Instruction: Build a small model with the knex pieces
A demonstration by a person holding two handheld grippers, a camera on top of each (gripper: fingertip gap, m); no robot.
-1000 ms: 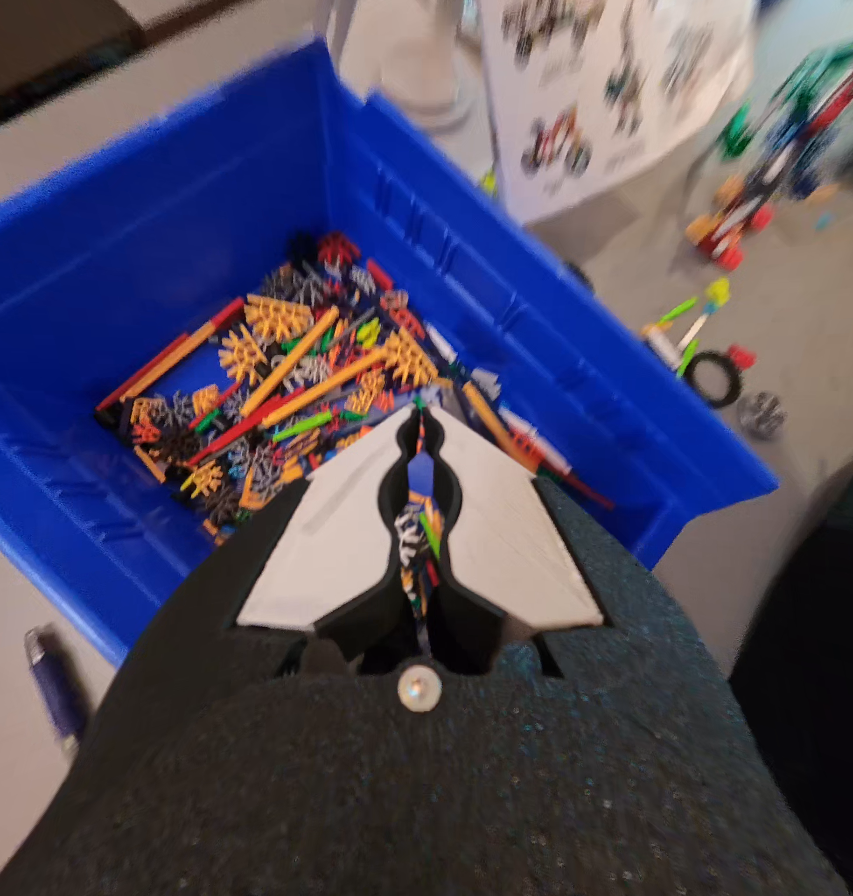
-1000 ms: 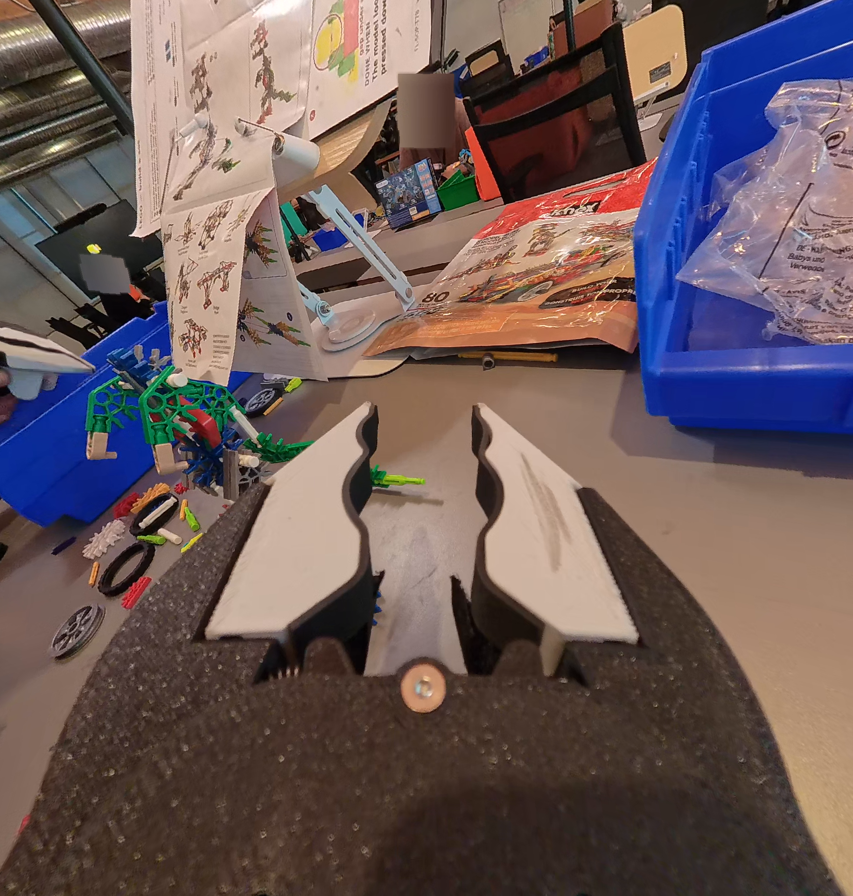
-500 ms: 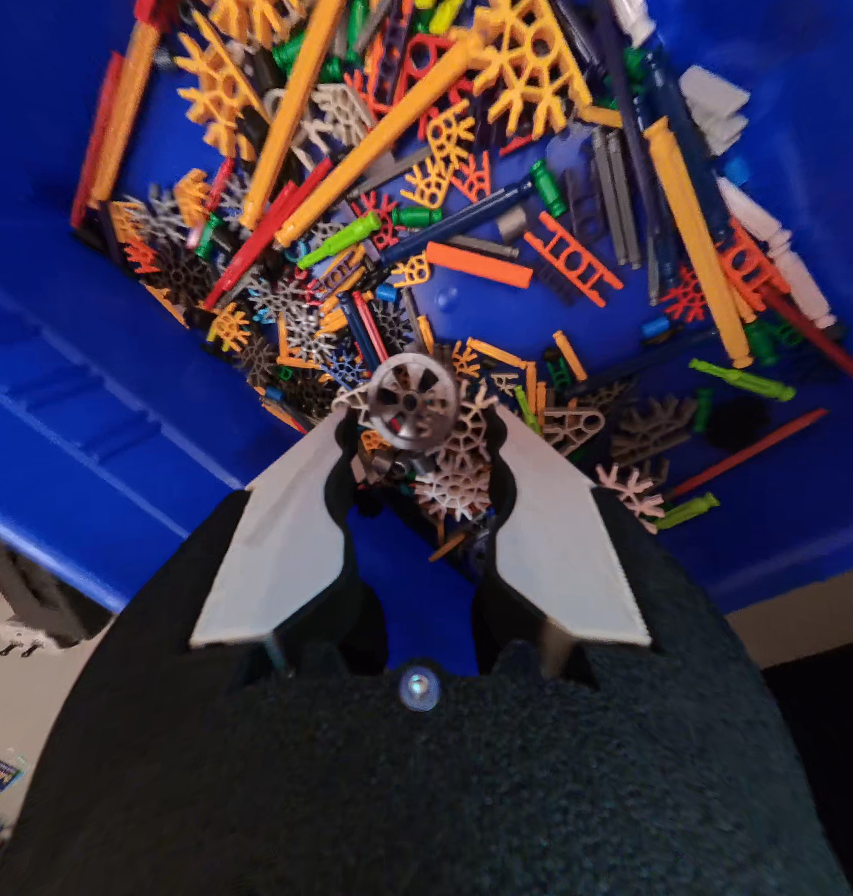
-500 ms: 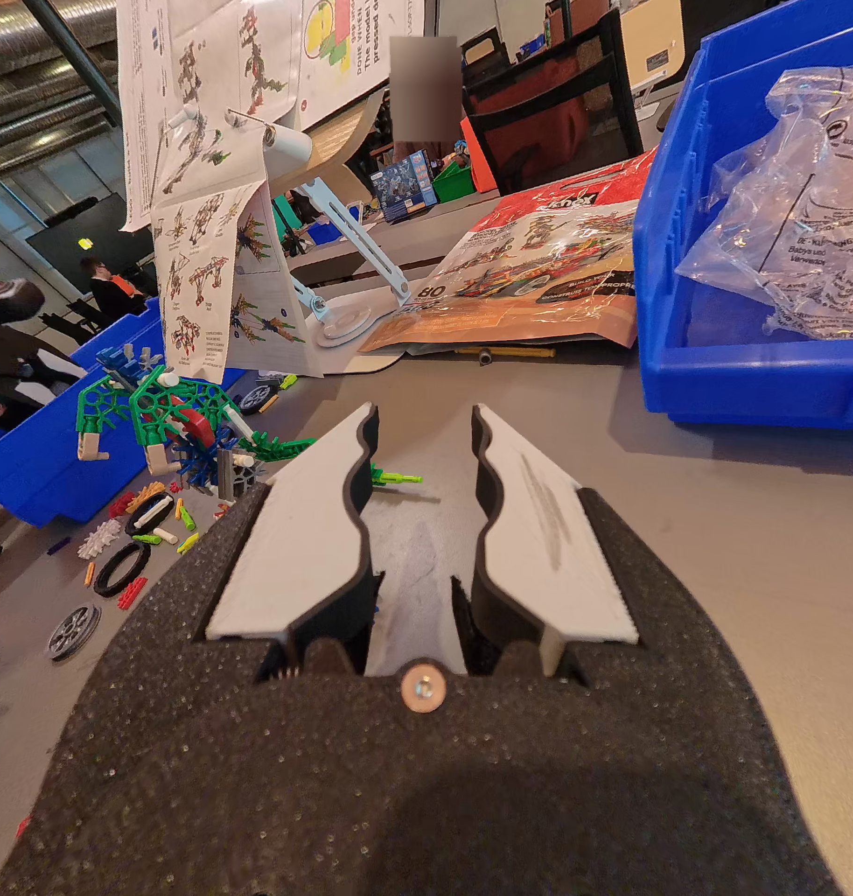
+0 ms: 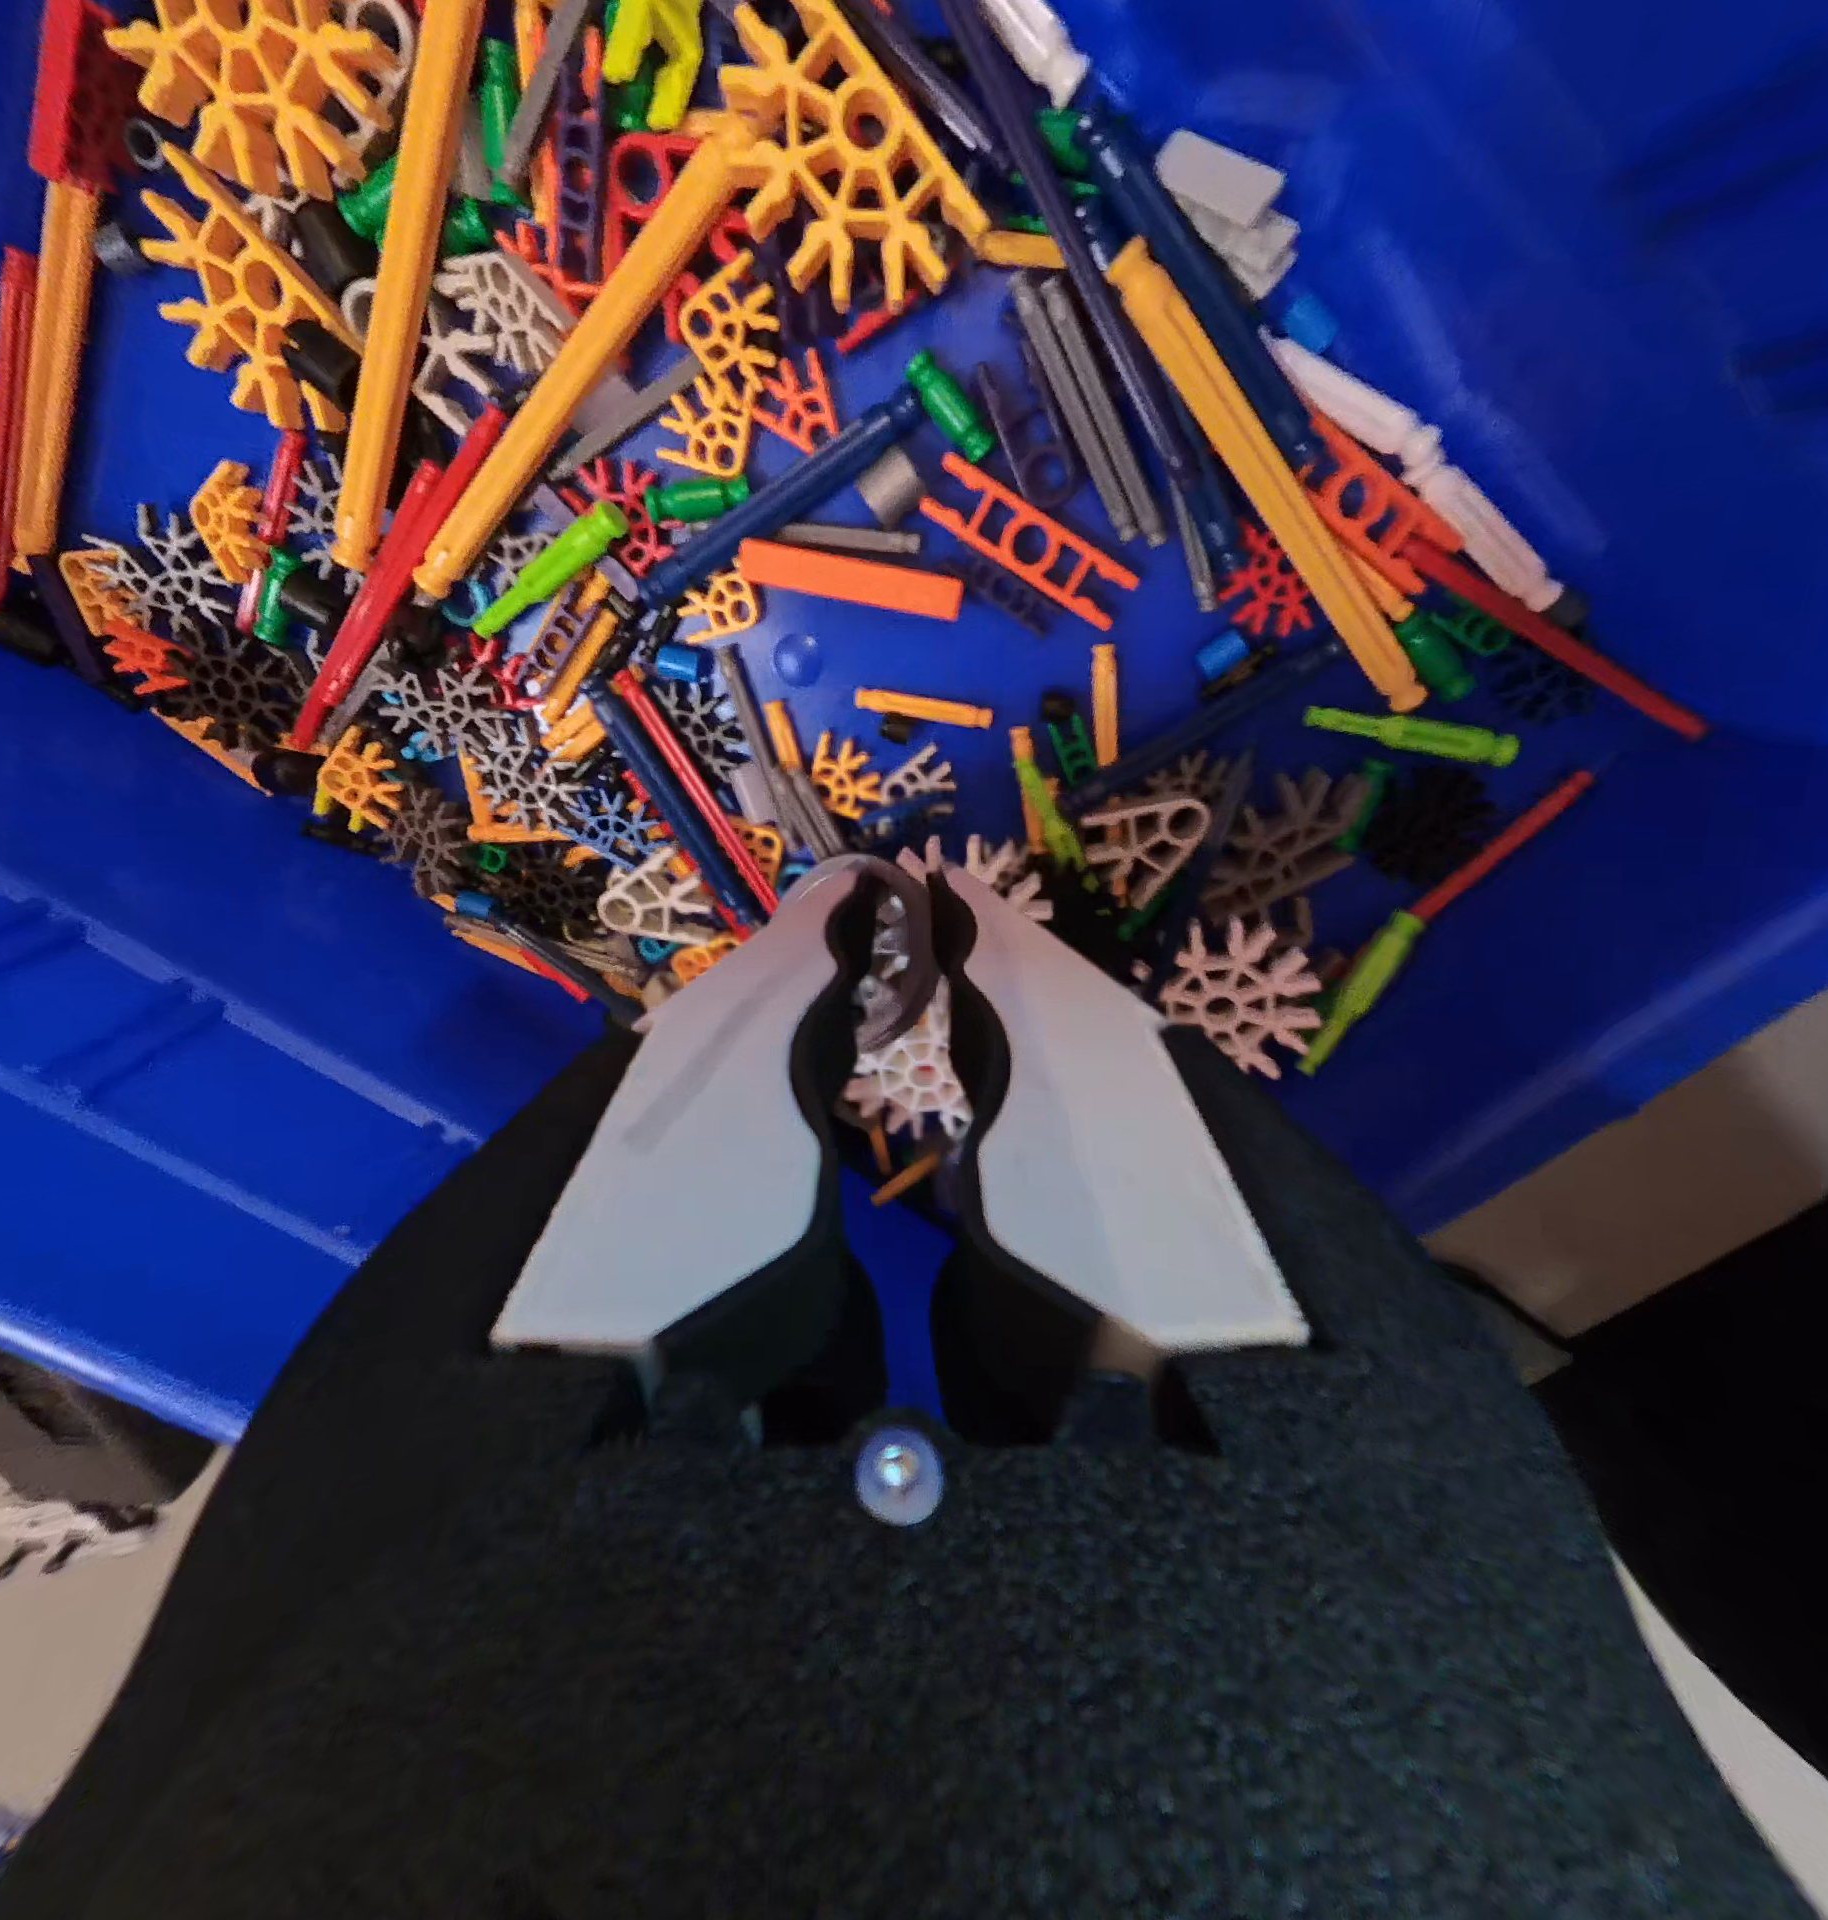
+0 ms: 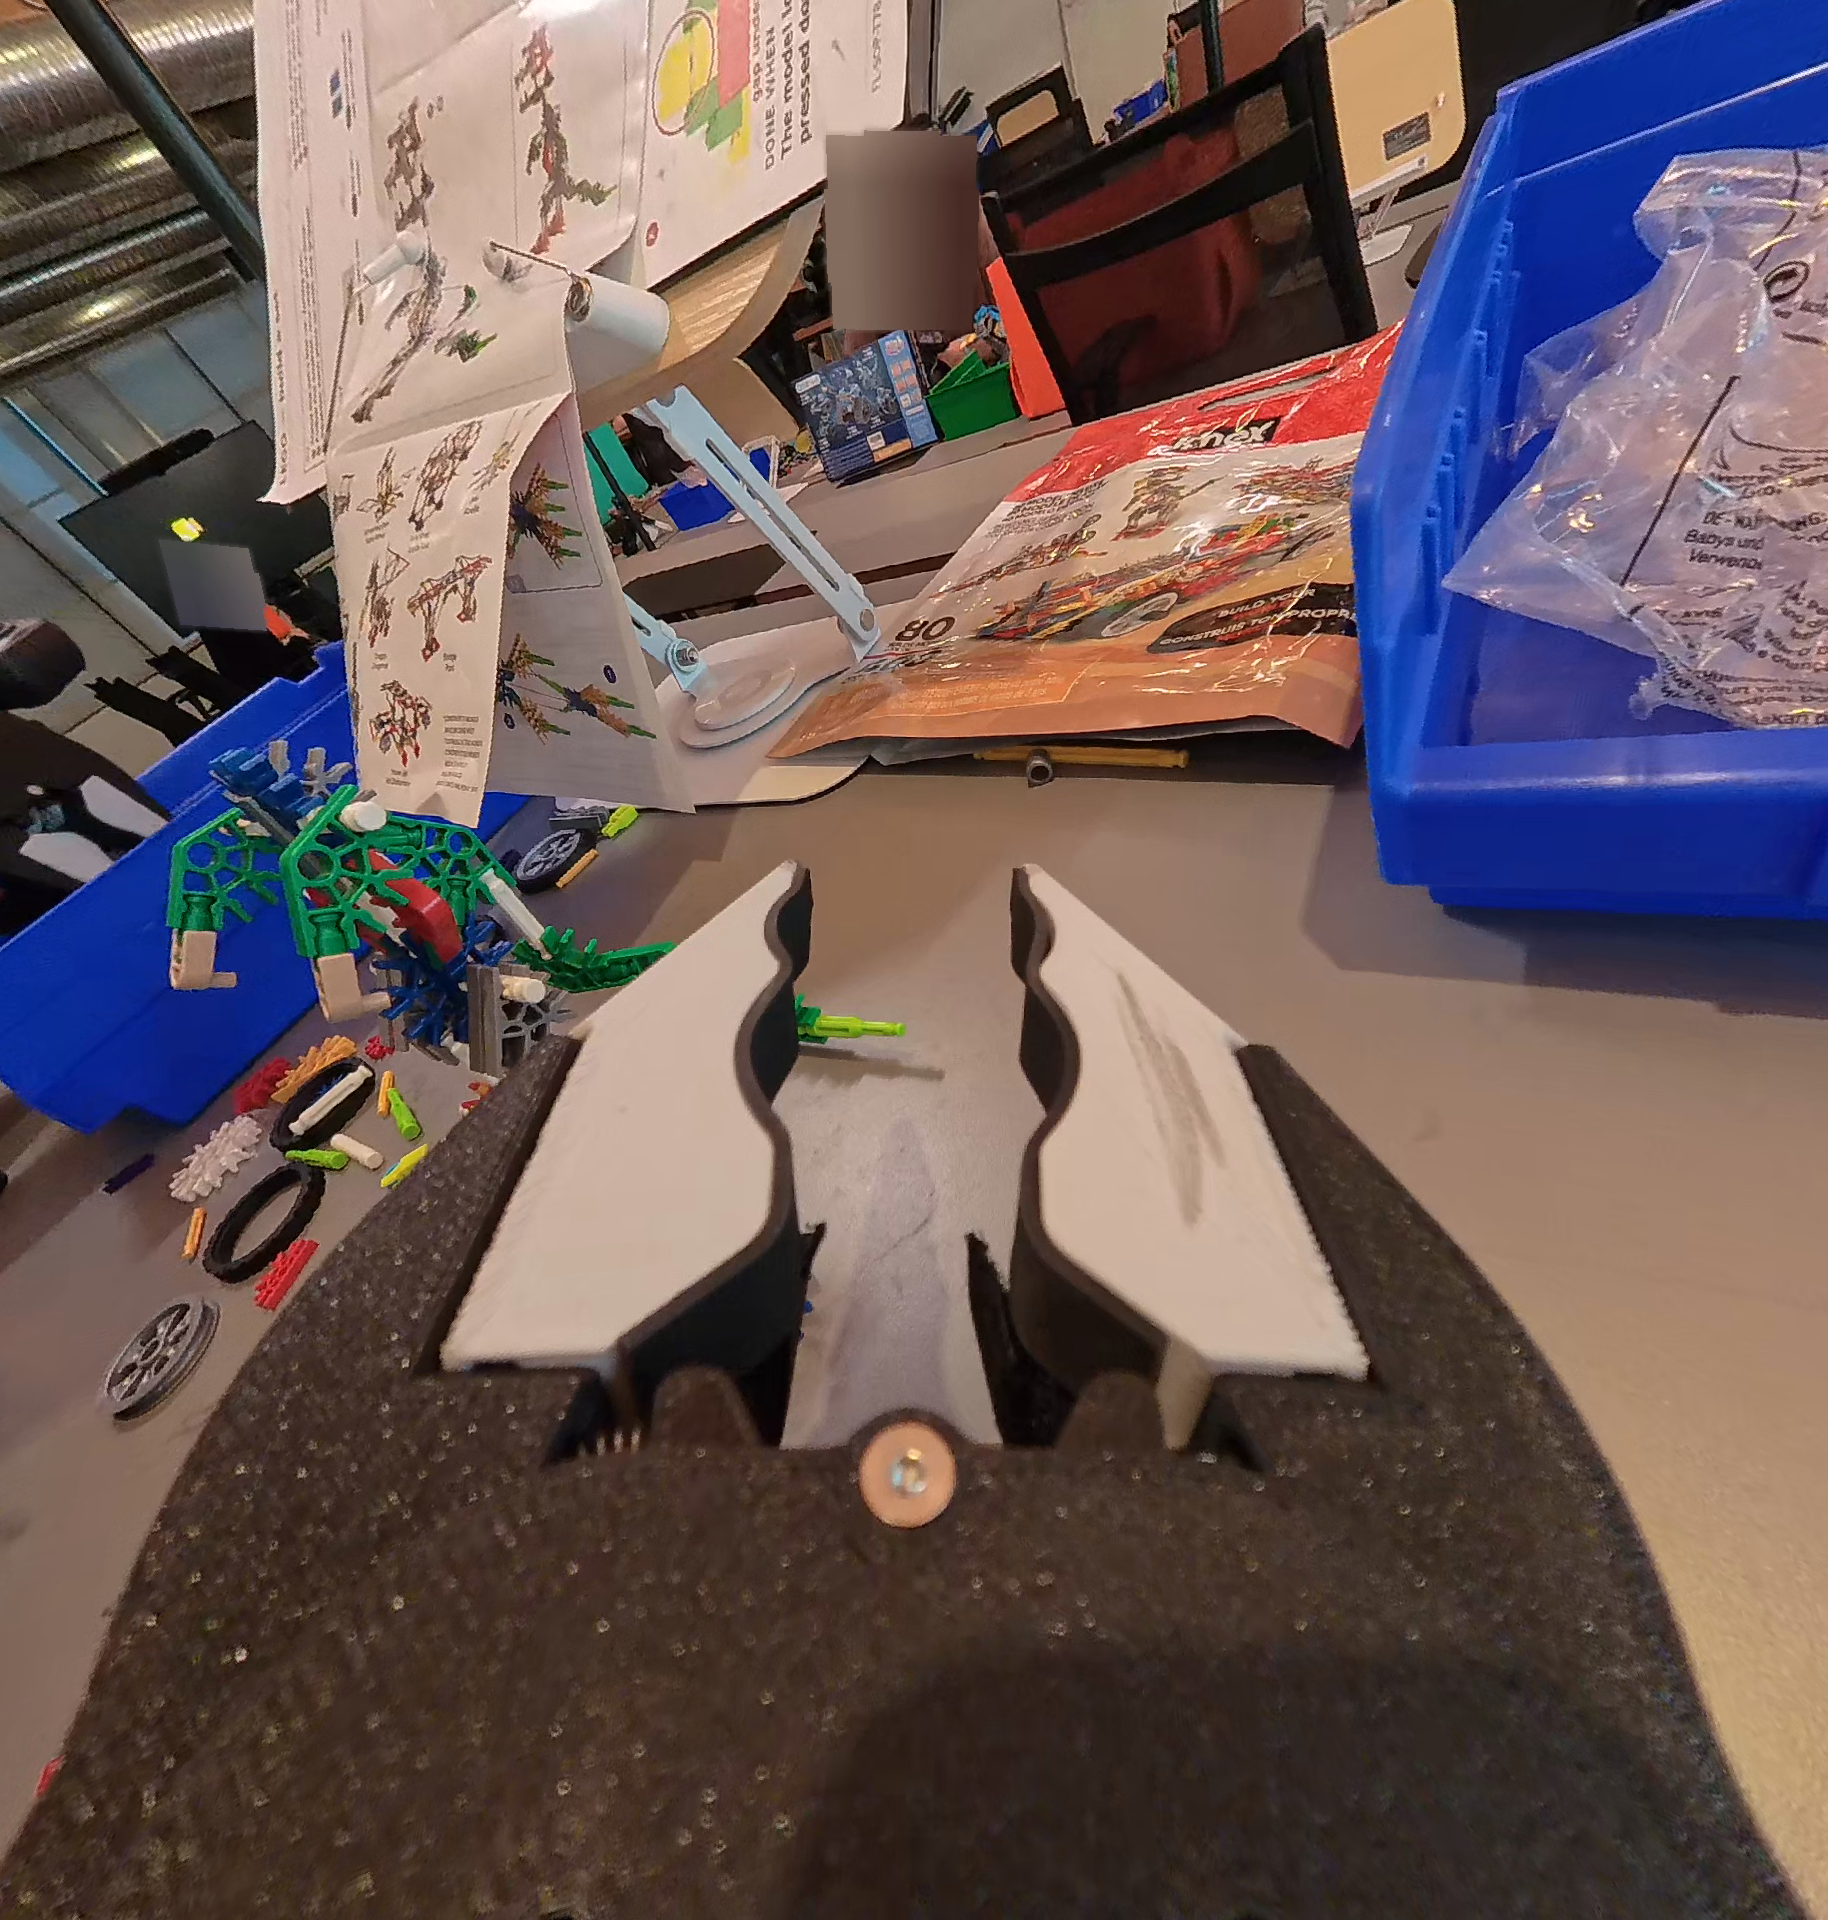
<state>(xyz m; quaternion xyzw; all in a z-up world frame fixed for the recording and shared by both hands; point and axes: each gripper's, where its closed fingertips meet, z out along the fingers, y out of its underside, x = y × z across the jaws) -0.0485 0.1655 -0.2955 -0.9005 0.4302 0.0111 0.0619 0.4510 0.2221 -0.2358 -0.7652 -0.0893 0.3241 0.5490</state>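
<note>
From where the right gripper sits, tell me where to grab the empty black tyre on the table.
Take the tyre by its band, straight down from above with the right gripper: one finger in the hole, one outside. It lies flat on the table, so a side approach likely just pushes it.

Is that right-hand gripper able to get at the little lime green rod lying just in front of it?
Probably yes. The right gripper is open, and the lime green rod lies on bare grey table beside its left finger, with nothing over it.

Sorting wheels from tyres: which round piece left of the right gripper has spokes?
The grey wheel, nearest the camera; the two black tyres beyond it are hollow rings.
</note>
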